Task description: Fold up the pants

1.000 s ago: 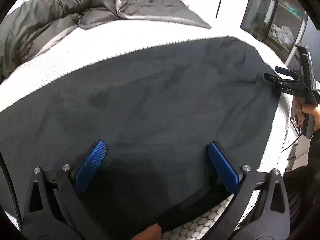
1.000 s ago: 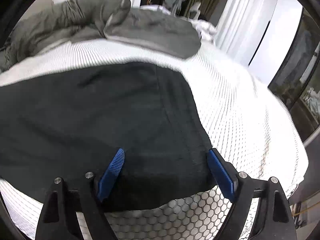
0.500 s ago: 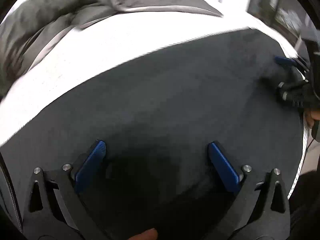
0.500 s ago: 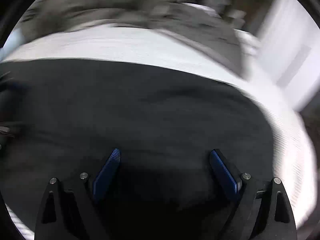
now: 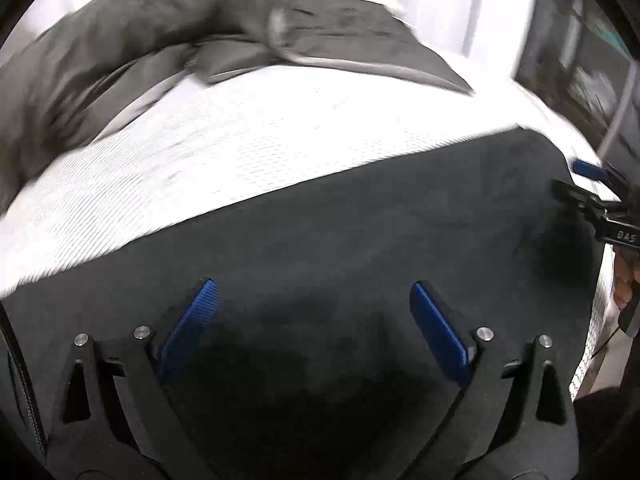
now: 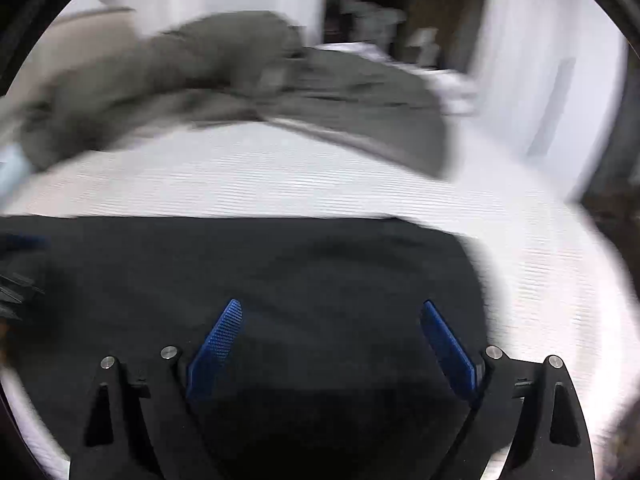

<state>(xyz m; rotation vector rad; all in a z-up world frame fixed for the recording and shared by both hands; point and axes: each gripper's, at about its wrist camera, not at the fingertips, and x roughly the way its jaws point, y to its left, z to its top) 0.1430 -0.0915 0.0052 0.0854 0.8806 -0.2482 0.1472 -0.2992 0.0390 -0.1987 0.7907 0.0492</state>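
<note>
- Left gripper: blue-padded fingers spread wide, nothing clamped between them, poised over dark cloth.
- Right gripper: fingers likewise held far apart, gripping nothing, hovering over the same cloth.
- Seen also from the left wrist view as a black frame with a blue pad at the far right, right gripper at the right end of the cloth; whether touching it, impossible to tell through the blur.
- Glimpsed at the left rim of the right wrist view, part of the left gripper, heavily blurred.
- Pants: black, spread flat in a broad band along the near edge of the bed, filling the space under both sets of fingers; right end of the band rounded off short of the bed's right edge.
- Bed: covered in a white textured sheet, bare in a strip beyond the far edge of the pants and past their right end.
- Grey duvet: heaped in folds toward the far side of the bed, well apart from the pants.
- White curtains: hanging past the far right corner of the bed, blurred.
</note>
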